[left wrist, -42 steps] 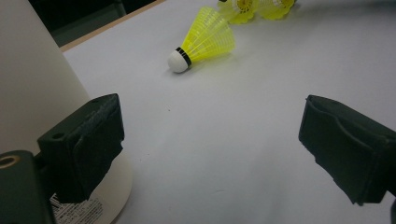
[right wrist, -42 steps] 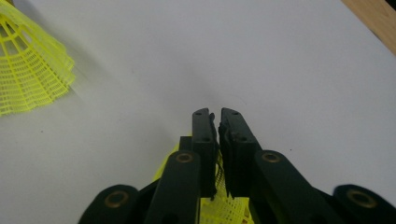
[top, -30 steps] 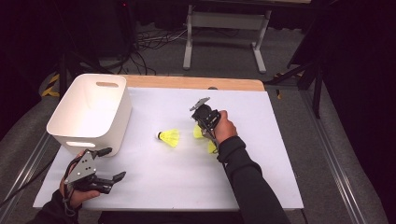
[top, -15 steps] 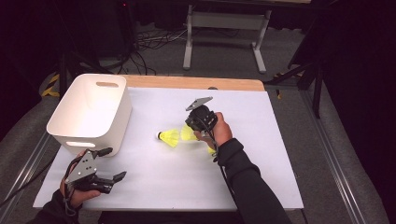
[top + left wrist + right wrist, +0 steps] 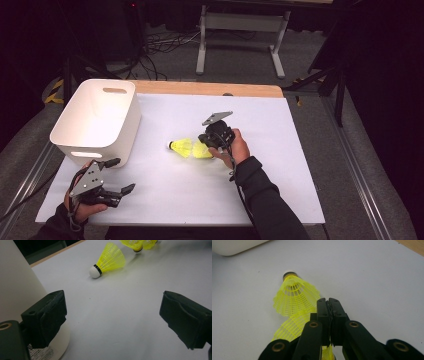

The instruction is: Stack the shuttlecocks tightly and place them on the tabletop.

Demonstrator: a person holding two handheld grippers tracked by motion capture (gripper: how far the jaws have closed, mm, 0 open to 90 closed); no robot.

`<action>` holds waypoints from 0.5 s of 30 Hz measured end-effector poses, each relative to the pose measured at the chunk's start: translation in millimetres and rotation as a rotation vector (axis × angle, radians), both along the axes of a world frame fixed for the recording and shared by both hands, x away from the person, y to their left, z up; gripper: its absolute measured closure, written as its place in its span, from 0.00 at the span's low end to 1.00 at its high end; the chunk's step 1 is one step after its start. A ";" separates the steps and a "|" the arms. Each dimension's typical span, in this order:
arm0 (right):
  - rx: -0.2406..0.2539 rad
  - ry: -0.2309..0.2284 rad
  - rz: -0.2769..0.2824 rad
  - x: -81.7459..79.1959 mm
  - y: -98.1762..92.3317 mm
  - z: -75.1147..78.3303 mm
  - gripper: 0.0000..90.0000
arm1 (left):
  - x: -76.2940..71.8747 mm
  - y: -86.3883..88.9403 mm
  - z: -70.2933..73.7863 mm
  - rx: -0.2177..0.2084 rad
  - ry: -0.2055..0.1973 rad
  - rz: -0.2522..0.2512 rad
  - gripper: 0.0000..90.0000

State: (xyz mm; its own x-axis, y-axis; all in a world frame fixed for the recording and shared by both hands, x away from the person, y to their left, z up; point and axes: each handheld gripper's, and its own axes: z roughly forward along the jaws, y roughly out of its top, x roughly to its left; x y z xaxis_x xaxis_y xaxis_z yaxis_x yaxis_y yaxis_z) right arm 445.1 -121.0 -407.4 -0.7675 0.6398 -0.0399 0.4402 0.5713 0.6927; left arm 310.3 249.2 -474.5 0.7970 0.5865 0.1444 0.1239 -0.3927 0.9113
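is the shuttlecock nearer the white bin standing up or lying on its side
On its side: the shuttlecock lies on the white table, cork tip toward the white bin, yellow skirt pointing away.

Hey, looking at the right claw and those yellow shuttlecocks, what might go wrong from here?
1. The right claw looks shut on the thin skirt edge of a shuttlecock; so slight a grip may slip or crush the mesh.
2. A second shuttlecock lies right against the gripped one, so lifting could drag or roll it away.
3. The white bin sits well off to the side; the carry could shake a weak hold loose.
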 end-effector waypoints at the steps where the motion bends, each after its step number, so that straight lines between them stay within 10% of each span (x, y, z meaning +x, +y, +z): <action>1: -0.001 -0.009 -0.001 -0.9 -0.7 -0.3 0.98 | 0.1 -0.2 0.0 0.001 0.001 0.001 0.09; 15: 0.075 -0.080 0.028 -25.2 0.9 10.4 0.99 | -0.2 -0.2 0.1 0.001 -0.001 0.001 0.09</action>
State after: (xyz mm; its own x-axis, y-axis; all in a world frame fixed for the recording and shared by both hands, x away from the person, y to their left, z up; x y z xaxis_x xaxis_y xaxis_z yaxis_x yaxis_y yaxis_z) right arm 419.8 -120.1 -397.0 -0.7815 0.6215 -0.0540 0.3667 0.5277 0.7662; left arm 310.2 249.0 -474.5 0.7962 0.5872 0.1458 0.1231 -0.3931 0.9112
